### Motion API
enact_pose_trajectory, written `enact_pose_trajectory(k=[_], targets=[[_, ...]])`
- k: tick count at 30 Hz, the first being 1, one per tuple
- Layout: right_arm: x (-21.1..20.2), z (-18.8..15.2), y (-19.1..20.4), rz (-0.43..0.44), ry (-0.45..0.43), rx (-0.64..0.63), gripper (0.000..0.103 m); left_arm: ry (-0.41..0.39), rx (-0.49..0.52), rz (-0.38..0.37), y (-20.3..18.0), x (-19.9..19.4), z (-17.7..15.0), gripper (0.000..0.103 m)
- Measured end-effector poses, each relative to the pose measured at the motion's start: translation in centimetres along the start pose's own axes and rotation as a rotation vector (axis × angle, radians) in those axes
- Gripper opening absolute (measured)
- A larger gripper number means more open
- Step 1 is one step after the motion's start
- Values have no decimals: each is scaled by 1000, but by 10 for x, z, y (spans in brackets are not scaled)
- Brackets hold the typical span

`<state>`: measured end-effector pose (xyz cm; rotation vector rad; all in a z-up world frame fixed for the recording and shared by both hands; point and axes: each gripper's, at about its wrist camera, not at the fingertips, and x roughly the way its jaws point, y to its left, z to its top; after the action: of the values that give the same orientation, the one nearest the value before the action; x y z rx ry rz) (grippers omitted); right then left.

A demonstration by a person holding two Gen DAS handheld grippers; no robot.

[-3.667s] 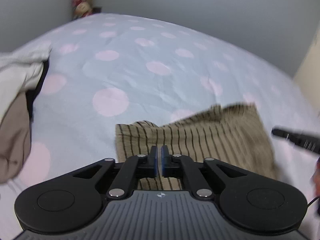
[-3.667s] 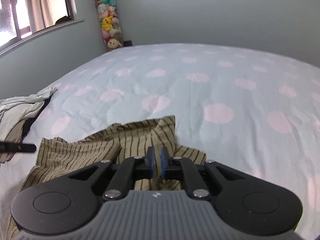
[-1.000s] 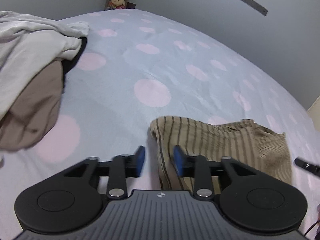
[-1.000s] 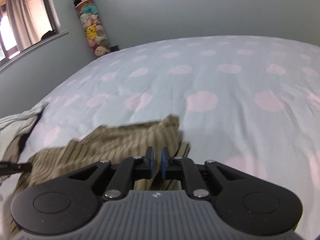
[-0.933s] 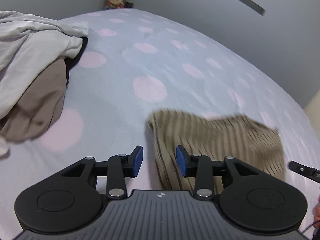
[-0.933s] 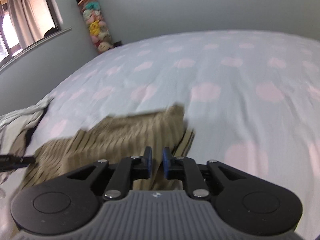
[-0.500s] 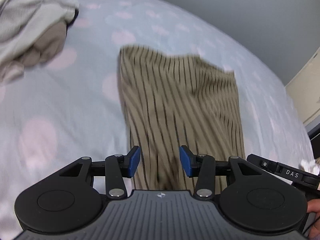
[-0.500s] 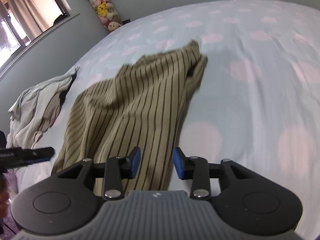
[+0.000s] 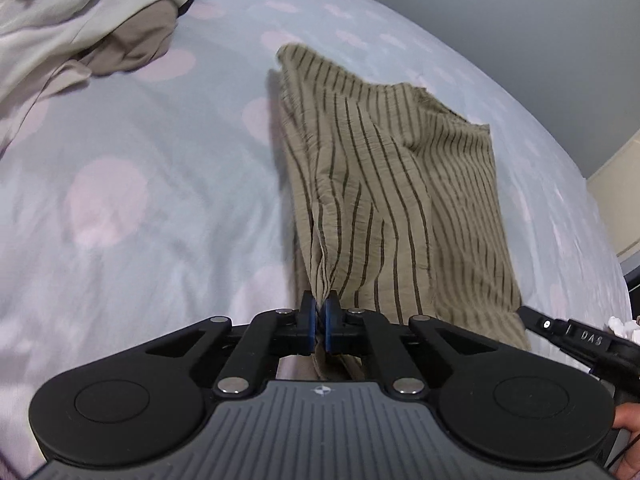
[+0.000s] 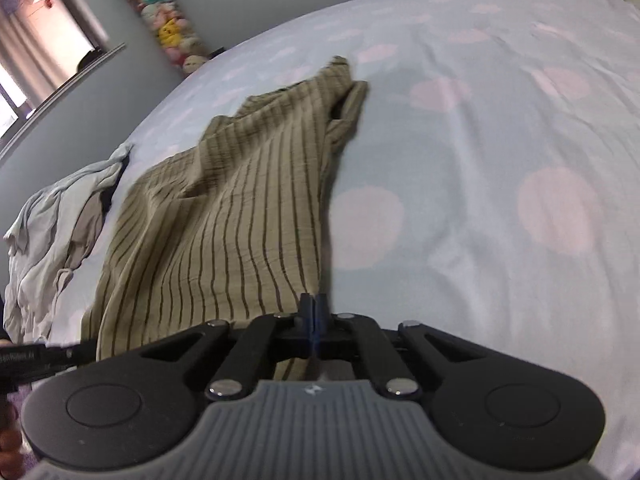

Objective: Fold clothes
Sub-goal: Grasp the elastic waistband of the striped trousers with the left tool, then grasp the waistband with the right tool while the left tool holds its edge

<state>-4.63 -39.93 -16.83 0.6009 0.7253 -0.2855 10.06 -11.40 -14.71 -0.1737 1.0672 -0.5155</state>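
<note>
An olive garment with thin dark stripes (image 9: 392, 184) lies stretched lengthwise on the bed, its far end bunched. My left gripper (image 9: 319, 312) is shut on its near left corner, the cloth gathered into pleats between the blue pads. In the right wrist view the same garment (image 10: 240, 208) runs away from me, and my right gripper (image 10: 314, 312) is shut on its near right corner. The right gripper's arm (image 9: 576, 336) shows at the right edge of the left wrist view.
The bed has a pale blue sheet with pink dots (image 10: 500, 152). A heap of white and brown clothes (image 9: 72, 28) lies at the left, also seen in the right wrist view (image 10: 56, 224). A column of plush toys (image 10: 168, 28) stands by the wall.
Both grippers were open over the near edge of the striped garment half a second ago. Both have now shut on its near corners.
</note>
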Motion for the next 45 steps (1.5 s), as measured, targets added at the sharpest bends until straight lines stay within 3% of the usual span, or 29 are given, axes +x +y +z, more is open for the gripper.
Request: enact_pose_trajectory(k=[9, 11, 14, 15, 20, 21, 23, 25, 28, 31, 36, 41, 45], targets=[[-29, -5, 11, 38, -37, -69, 13, -10, -12, -56, 5, -35, -6, 14], [-41, -12, 17, 59, -41, -110, 17, 8, -23, -100, 3, -41, -11, 25], [-58, -26, 27, 81, -54, -170, 33, 38, -5, -118, -6, -38, -23, 39], [-63, -31, 30, 87, -61, -192, 33, 49, 4, -119, -10, -36, -27, 40], [-75, -53, 40, 100, -67, -277, 34, 89, -22, -143, -12, -18, -36, 37], [-77, -57, 41, 102, -65, -285, 35, 88, -23, -148, -13, -16, -37, 33], [-78, -61, 41, 102, -66, -299, 37, 64, 13, -133, -17, -18, -38, 7], [-77, -62, 41, 103, -70, -307, 37, 40, 46, -120, -22, -21, -38, 3], [-77, -62, 42, 102, -75, -312, 37, 25, 65, -109, -23, -35, -37, 2], [-81, -65, 45, 108, -87, -350, 37, 62, 85, -67, -21, -37, -39, 2], [-87, -76, 67, 126, -87, -510, 37, 135, 70, -47, -10, -15, -48, 2], [-86, -84, 90, 139, -40, -705, 37, 144, 64, -55, -5, -13, -47, 3], [-81, -89, 118, 150, 53, -988, 38, 144, 64, -54, -4, -14, -48, 3]])
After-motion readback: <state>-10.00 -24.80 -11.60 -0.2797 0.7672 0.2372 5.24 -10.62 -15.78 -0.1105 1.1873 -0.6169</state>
